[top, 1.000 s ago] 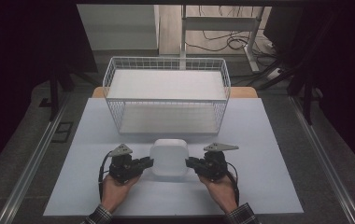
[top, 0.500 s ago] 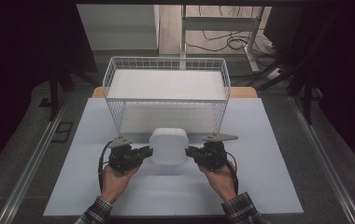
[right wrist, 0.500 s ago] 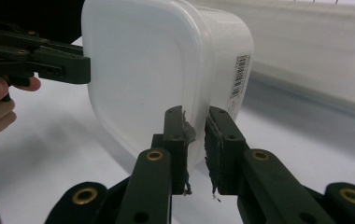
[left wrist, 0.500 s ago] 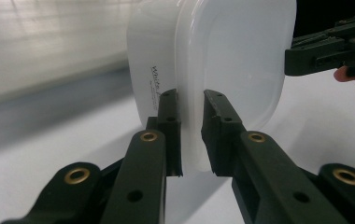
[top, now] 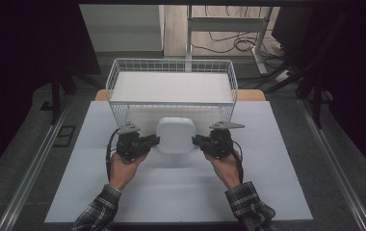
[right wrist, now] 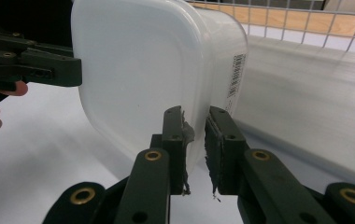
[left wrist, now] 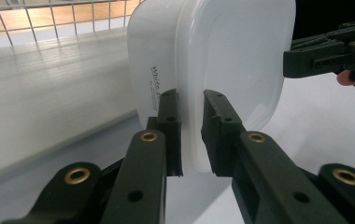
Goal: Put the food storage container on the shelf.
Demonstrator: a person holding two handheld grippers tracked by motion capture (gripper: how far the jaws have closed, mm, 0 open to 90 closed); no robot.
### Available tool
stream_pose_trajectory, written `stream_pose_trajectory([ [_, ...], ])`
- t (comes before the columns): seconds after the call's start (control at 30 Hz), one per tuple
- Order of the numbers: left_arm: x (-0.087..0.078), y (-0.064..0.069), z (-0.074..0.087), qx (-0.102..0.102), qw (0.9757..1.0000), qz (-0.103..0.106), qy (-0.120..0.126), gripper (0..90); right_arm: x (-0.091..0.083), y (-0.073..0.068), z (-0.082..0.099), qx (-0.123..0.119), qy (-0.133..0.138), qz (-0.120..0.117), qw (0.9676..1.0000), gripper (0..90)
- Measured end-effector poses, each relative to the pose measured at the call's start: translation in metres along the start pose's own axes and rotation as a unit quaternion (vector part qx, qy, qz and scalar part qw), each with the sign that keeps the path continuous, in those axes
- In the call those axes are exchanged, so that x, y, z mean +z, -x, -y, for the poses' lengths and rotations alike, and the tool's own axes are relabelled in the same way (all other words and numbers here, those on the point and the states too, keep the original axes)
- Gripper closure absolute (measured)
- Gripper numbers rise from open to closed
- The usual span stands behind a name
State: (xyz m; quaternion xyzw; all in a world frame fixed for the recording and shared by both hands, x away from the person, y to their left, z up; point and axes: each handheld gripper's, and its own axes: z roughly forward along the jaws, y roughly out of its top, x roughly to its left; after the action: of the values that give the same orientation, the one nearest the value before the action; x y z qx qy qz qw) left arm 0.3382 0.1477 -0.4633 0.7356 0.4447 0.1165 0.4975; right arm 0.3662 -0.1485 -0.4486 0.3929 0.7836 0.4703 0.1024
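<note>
White tabletop w/ dark floor around it; landmark = wire basket at the far end. Both forearms come in from the near edge, plaid sleeves, hands level and angled inward toward each other. Left gripper is clamped on the left rim of the white container; right gripper is clamped on its right rim, opposite side. Gripper views: each jaw pair pinches the thin rim edge, pads pressed on plastic. Container is held betw. the two grippers, just in front of the basket's near wall, lifted off the tabletop, lid side up. Count: 1 container, 1 basket, 2 grippers, 2 hands.
</note>
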Motion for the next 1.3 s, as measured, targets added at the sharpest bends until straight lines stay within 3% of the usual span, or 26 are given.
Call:
stream_pose_trajectory([
  [0.47, 0.02, -0.017, 0.002, -0.022, 0.9996, -0.01, -0.012, 78.1, 0.026, 0.015, -0.005, 0.006, -0.013, 0.013, 0.9998, 77.2],
  [0.83, 0.037, -0.022, 0.003, -0.044, 0.9987, -0.013, -0.021, 77.9, 0.039, 0.028, -0.004, 0.02, -0.027, 0.026, 0.9991, 76.1],
  [1.1, 0.04, -0.029, 0.003, -0.045, 0.9986, -0.022, -0.017, 76.7, 0.043, 0.028, -0.008, 0.027, -0.029, 0.019, 0.999, 75.7],
  [1.17, 0.041, -0.034, 0.005, -0.051, 0.9986, -0.011, -0.01, 76.2, 0.044, 0.028, -0.009, 0.024, -0.025, 0.019, 0.9992, 75.1],
  [1.3, 0.044, -0.036, 0.005, -0.049, 0.9987, -0.01, 0.004, 73.9, 0.047, 0.029, -0.011, 0.027, -0.02, 0.023, 0.9992, 73.3],
])
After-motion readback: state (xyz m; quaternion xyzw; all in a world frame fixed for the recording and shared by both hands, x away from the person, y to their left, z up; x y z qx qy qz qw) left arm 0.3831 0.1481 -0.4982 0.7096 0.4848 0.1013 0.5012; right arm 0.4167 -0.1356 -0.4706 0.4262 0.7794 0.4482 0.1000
